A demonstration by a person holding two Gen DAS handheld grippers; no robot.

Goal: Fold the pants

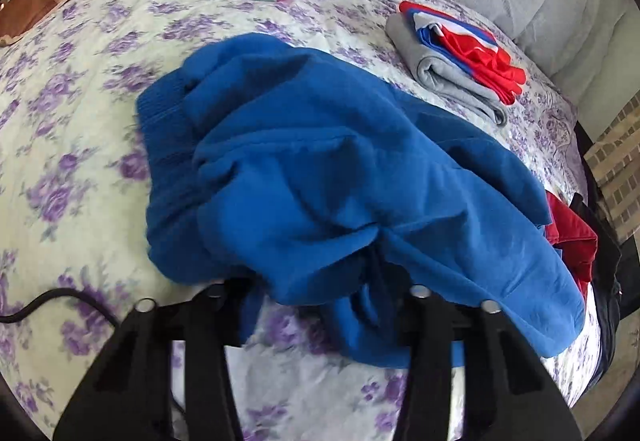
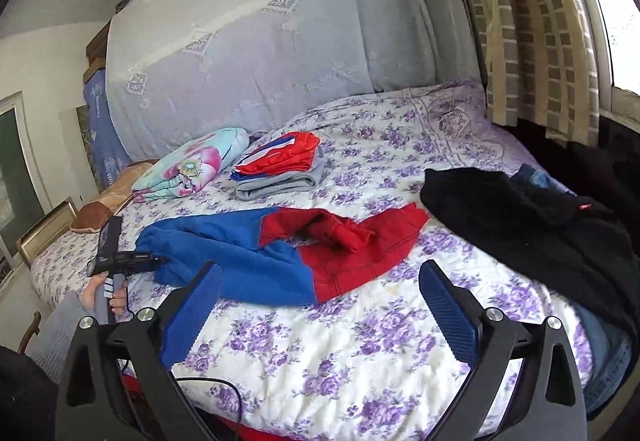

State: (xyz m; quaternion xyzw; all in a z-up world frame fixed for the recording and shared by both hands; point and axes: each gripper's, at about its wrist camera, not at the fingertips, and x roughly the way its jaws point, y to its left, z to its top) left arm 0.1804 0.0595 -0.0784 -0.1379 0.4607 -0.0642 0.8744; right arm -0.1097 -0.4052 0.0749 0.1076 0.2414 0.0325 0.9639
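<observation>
Left wrist view: my left gripper (image 1: 316,297) has its jaws closed on a bunched edge of the blue-and-red pants (image 1: 320,177), which fill the frame from 6 to 12 o'clock on the bed (image 1: 80,129). Right wrist view: my right gripper (image 2: 320,305) hangs with jaws wide apart and empty, pants (image 2: 280,257) at 11 o'clock. I judge the right should take the red waistband, then pull both ends flat before folding.
</observation>
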